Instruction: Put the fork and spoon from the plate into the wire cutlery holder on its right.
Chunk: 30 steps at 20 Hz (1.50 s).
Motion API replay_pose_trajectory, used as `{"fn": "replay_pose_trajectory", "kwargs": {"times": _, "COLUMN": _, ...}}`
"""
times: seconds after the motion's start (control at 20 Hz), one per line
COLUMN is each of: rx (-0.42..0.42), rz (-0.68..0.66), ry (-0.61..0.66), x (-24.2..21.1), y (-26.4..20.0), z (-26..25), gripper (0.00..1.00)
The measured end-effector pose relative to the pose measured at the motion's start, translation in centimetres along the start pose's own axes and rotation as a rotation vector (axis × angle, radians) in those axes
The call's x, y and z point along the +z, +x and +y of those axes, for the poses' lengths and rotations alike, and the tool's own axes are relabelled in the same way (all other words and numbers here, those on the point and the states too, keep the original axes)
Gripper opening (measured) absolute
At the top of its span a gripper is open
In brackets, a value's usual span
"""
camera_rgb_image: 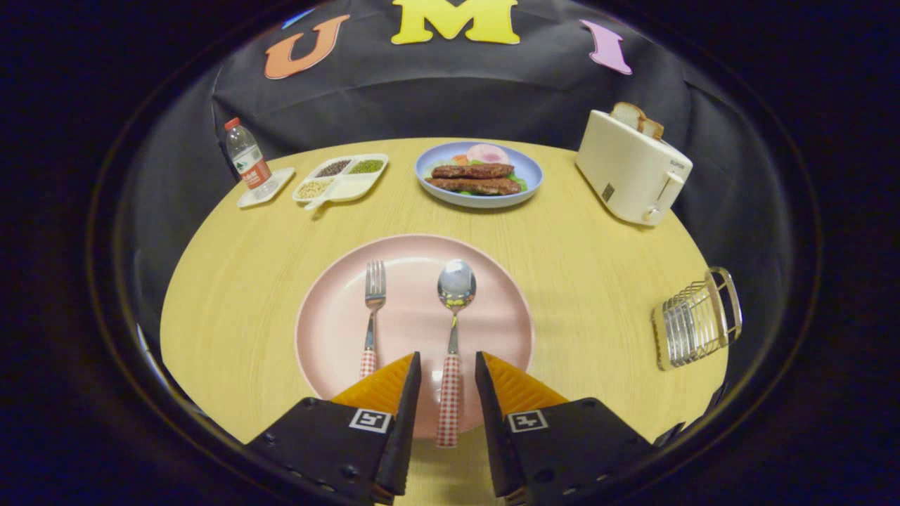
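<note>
A pink plate [337, 323] lies on the round wooden table just ahead of the fingers. On it rest a fork [374, 295] on the left and a spoon [455, 288] on the right, both with red-checked handles pointing toward me. My gripper [448, 365] is open, its fingers standing either side of the spoon's handle with a gap on each side, not pressing on it. The fork's handle end is partly hidden behind the left finger. The wire cutlery holder [695, 320] stands to the right of the plate near the table's edge.
Beyond the pink plate sits a blue plate of food [478, 174]. A cream toaster with bread [633, 169] stands at the back right. A divided tray of grains [341, 178] and a water bottle [247, 158] on a coaster are at the back left.
</note>
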State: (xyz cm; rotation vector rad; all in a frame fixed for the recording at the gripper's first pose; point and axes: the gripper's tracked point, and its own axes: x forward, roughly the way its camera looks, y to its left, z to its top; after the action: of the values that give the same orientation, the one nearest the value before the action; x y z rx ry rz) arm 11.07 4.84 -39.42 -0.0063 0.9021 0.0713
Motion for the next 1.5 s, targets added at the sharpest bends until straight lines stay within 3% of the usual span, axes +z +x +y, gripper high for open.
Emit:
{"fn": "replay_pose_trajectory", "kwargs": {"times": 0.05, "rx": -0.001, "rz": 0.014, "ry": 0.006, "x": -0.1, "y": 0.4, "z": -0.1, "gripper": 0.36}}
{"fn": "replay_pose_trajectory", "kwargs": {"times": 0.2, "rx": -0.016, "rz": 0.048, "ry": 0.023, "x": -0.7, "y": 1.4, "z": -0.3, "gripper": 0.28}}
{"fn": "replay_pose_trajectory", "kwargs": {"times": 0.25, "rx": -0.007, "rz": 0.060, "ry": 0.028, "x": -0.8, "y": 1.4, "z": 0.0, "gripper": 0.12}}
{"fn": "replay_pose_trajectory", "kwargs": {"times": 0.45, "rx": -0.005, "rz": 0.051, "ry": 0.017, "x": -0.4, "y": 0.3, "z": 0.2, "gripper": 0.06}}
{"fn": "replay_pose_trajectory", "kwargs": {"times": 0.9, "rx": 0.000, "rz": -0.020, "ry": 0.012, "x": 1.7, "y": -8.2, "z": -2.1, "gripper": 0.06}}
{"fn": "replay_pose_trajectory", "kwargs": {"times": 1.3, "rx": -0.111, "rz": -0.041, "ry": 0.031, "x": 3.5, "y": -15.7, "z": -11.9, "gripper": 0.06}}
{"fn": "replay_pose_trajectory", "kwargs": {"times": 1.5, "rx": -0.151, "rz": 0.024, "ry": 0.098, "x": 2.4, "y": -17.5, "z": -17.4, "gripper": 0.06}}
